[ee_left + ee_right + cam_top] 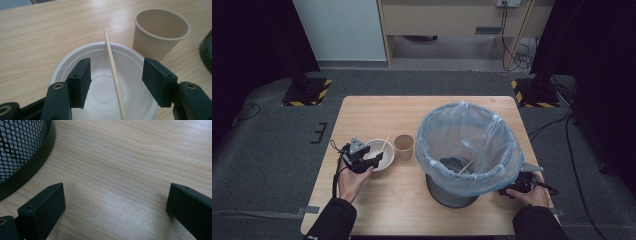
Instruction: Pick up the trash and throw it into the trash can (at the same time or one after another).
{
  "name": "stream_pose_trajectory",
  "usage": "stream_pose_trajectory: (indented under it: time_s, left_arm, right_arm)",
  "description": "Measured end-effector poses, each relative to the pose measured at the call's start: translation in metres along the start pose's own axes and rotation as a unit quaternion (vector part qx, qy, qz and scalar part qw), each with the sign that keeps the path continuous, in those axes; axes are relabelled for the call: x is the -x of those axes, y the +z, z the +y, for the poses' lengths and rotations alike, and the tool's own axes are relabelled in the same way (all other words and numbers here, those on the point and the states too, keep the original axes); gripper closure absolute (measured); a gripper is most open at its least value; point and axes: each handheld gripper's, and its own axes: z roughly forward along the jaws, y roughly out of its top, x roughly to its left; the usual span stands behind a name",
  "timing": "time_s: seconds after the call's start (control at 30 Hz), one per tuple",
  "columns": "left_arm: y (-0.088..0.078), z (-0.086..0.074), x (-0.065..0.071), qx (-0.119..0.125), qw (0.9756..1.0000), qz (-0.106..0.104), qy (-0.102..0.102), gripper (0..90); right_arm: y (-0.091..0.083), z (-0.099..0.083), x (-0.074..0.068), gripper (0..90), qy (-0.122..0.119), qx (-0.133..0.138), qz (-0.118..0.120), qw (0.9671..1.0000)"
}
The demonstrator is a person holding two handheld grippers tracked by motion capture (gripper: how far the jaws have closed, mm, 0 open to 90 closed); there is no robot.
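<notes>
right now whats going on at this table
A person is clearing up. The left gripper hangs open over a white bowl, its jaws on either side of the wooden stick lying in it, not yet pinching it. A paper cup stands beside the bowl. The right gripper rests open on the table by the lined bin.

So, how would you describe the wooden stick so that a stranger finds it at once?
Start at the big bin with the blue bag. Left of it stands a paper cup, then a white bowl. The stick leans across that bowl, thin and pale, its tip past the rim.
</notes>
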Motion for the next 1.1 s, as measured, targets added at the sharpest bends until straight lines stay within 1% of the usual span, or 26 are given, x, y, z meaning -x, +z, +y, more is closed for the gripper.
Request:
stream_pose_trajectory:
  time_s: [0.23,0.37,0.6,0.73,0.9,1.1]
  left_arm:
    - [0.008,-0.004,-0.002,-0.02,0.9998,0.004,-0.002,45.6]
    - [0.013,-0.005,-0.003,-0.035,0.9994,0.007,-0.001,51.5]
    - [0.017,-0.006,-0.003,-0.057,0.9984,0.004,-0.004,64.2]
    - [0.018,-0.006,-0.003,-0.063,0.998,0.002,-0.01,70.8]
    - [0.018,-0.006,-0.003,-0.07,0.9974,0.002,-0.012,76.5]
    - [0.016,-0.006,-0.005,-0.075,0.997,0.001,-0.02,84.5]
  right_arm:
    - [0.0,0.0,0.0,2.4,0.0,0.0,0.0,1.0]
    - [0.0,0.0,0.0,2.4,0.0,0.0,0.0,1.0]
    - [0.0,0.0,0.0,2.4,0.0,0.0,0.0,1.0]
    - [0.0,0.0,0.0,2.4,0.0,0.0,0.0,1.0]
    - [0.0,0.0,0.0,2.4,0.0,0.0,0.0,1.0]
    - [0.0,0.0,0.0,2.4,0.0,0.0,0.0,1.0]
